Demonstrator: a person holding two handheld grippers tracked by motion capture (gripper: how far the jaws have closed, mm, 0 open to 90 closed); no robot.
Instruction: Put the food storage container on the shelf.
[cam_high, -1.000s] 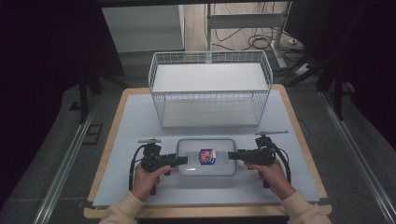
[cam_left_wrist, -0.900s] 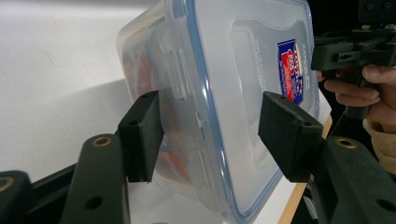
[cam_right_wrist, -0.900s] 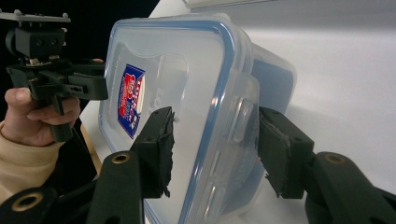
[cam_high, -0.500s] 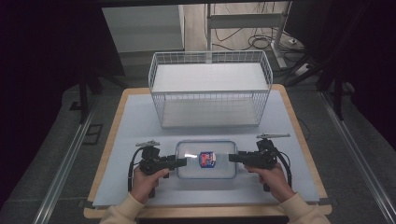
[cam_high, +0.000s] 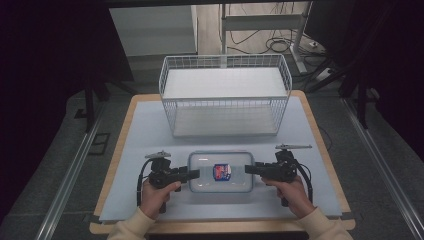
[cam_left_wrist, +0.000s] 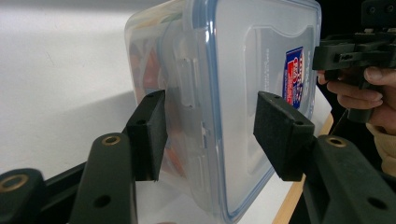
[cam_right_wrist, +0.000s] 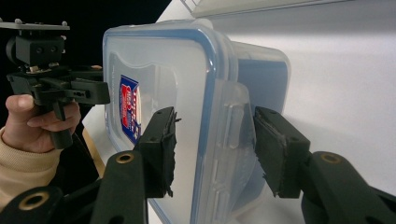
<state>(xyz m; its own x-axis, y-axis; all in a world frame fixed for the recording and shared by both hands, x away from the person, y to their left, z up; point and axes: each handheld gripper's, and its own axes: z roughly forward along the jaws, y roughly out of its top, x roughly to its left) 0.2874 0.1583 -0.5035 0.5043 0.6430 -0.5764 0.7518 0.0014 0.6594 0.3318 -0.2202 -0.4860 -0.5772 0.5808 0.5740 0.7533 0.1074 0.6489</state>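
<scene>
A clear plastic box (cam_high: 204, 166) with a blue-rimmed lid and a red and blue label (cam_high: 221, 171) lies flat at the near middle of the table. My left gripper (cam_high: 196, 174) is at its left short end. There its open jaws straddle the lid's edge and side latch (cam_left_wrist: 187, 79) without pressing them. At the right short end my right gripper (cam_high: 248, 169) stands open too, with the other latch (cam_right_wrist: 233, 126) between its pads. Orange contents show dimly through the box wall (cam_left_wrist: 152, 70). Each gripper view also shows the other hand and its gripper farther off.
A white wire basket (cam_high: 225, 61) stands behind the box at the back of the pale mat (cam_high: 145, 135). The wooden table edge (cam_high: 220, 227) runs just below the person's sleeves. Dark floor and metal rails flank the table.
Both hands and grippers have shifted slightly toward the table's near edge. The box has not visibly moved and both grippers remain open.
</scene>
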